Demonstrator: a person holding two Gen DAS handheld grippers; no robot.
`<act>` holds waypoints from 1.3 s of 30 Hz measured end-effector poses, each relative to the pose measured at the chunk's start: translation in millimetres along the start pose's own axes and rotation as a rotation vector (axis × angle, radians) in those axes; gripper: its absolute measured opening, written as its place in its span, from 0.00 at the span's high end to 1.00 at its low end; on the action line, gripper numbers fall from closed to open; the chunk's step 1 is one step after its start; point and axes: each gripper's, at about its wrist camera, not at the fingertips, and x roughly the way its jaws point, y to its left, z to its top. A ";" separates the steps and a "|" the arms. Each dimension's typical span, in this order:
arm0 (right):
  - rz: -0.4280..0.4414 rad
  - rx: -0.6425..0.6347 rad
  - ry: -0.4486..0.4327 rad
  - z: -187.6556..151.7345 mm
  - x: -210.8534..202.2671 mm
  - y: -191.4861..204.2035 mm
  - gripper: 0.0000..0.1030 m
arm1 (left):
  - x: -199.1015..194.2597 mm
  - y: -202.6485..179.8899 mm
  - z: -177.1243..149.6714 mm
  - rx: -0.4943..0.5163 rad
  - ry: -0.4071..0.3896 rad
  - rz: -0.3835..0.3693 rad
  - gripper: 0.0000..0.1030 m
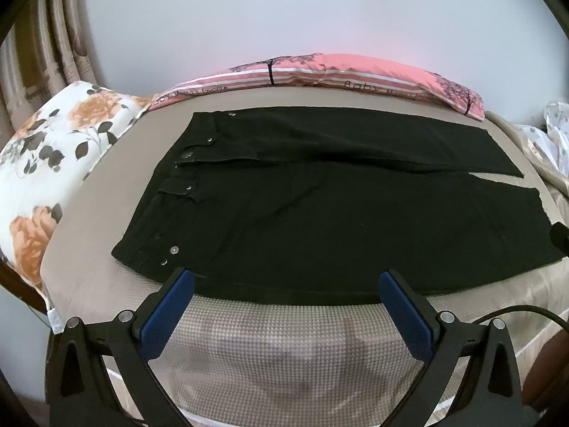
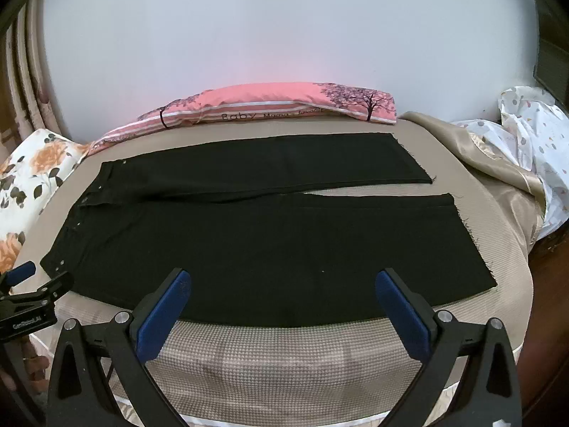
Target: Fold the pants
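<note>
Black pants lie flat on the bed, waistband with metal studs to the left, both legs running to the right; they also show in the right wrist view. My left gripper is open and empty, its blue pads at the near edge of the pants close to the waist. My right gripper is open and empty, at the near edge of the near leg. The left gripper's tip shows at the left edge of the right wrist view, beside the waistband corner.
The beige bed cover hangs over the near edge. A floral pillow lies left, a pink pillow along the far wall, and crumpled white bedding with a tan blanket at the right.
</note>
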 end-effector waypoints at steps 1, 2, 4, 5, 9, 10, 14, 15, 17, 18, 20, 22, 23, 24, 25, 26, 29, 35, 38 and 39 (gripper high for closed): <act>-0.002 0.000 0.000 0.4 0.0 0.2 0.00 | -0.8 -0.3 -0.1 0.002 -0.005 -0.002 0.00; 0.000 0.000 -0.001 0.8 -0.2 0.1 0.00 | -1.4 0.0 -0.2 0.001 -0.010 -0.002 0.00; -0.001 0.001 0.001 1.5 1.0 1.0 0.00 | -2.0 -1.5 0.2 0.002 -0.014 -0.007 0.00; 0.000 0.002 -0.001 0.9 0.8 0.6 0.00 | -1.9 -1.7 0.3 0.001 -0.011 -0.010 0.00; 0.000 0.004 0.001 2.3 2.1 0.8 0.00 | -2.3 -0.7 3.2 -0.003 -0.006 0.000 0.00; -0.003 0.001 0.001 1.6 2.1 0.6 0.00 | -2.7 -0.3 4.2 -0.006 -0.008 0.007 0.00; -0.007 0.001 -0.003 0.6 2.6 0.0 0.00 | -3.9 0.8 3.3 -0.012 -0.007 0.013 0.00; -0.003 0.003 -0.004 0.5 2.6 -0.7 0.00 | -3.8 0.5 3.4 -0.012 -0.007 0.014 0.00; 0.003 0.005 -0.010 1.1 1.9 -0.4 0.00 | -3.5 -0.6 3.7 -0.008 -0.004 0.018 0.00; 0.003 0.004 -0.012 0.0 1.6 -0.5 0.00 | -3.8 -0.4 3.7 -0.009 -0.006 0.016 0.00; 0.003 0.005 -0.018 -0.4 1.1 -0.3 0.00 | -4.7 0.6 3.2 -0.009 -0.011 0.017 0.00; 0.007 0.011 -0.021 -2.1 0.6 -2.0 0.00 | -6.2 1.3 2.9 -0.009 -0.020 0.020 0.00; 0.011 0.016 -0.025 -2.3 0.6 -2.6 0.00 | -6.6 1.7 2.5 -0.007 -0.023 0.025 0.00; 0.014 0.020 -0.026 -2.2 0.9 -3.3 0.00 | -6.8 2.2 2.5 -0.007 -0.025 0.027 0.00; 0.015 0.023 -0.026 -1.4 0.9 -3.7 0.00 | -6.8 1.6 1.9 -0.008 -0.026 0.025 0.00; 0.020 0.025 -0.031 -1.7 0.6 -4.4 0.00 | -6.9 1.9 1.4 -0.010 -0.026 0.026 0.00; 0.019 0.022 -0.046 -2.9 -0.8 -5.3 0.00 | -6.8 1.6 0.5 -0.012 -0.024 0.023 0.00; 0.017 0.019 -0.050 -0.5 0.2 -4.3 0.00 | -7.4 2.2 0.7 -0.019 -0.022 0.025 0.00; 0.021 0.021 -0.050 -0.7 -0.4 -4.6 0.00 | -7.5 2.9 0.4 -0.020 -0.021 0.028 0.00; 0.020 0.020 -0.052 -0.5 -0.4 -4.0 0.00 | -7.5 3.4 0.6 -0.022 -0.021 0.029 0.00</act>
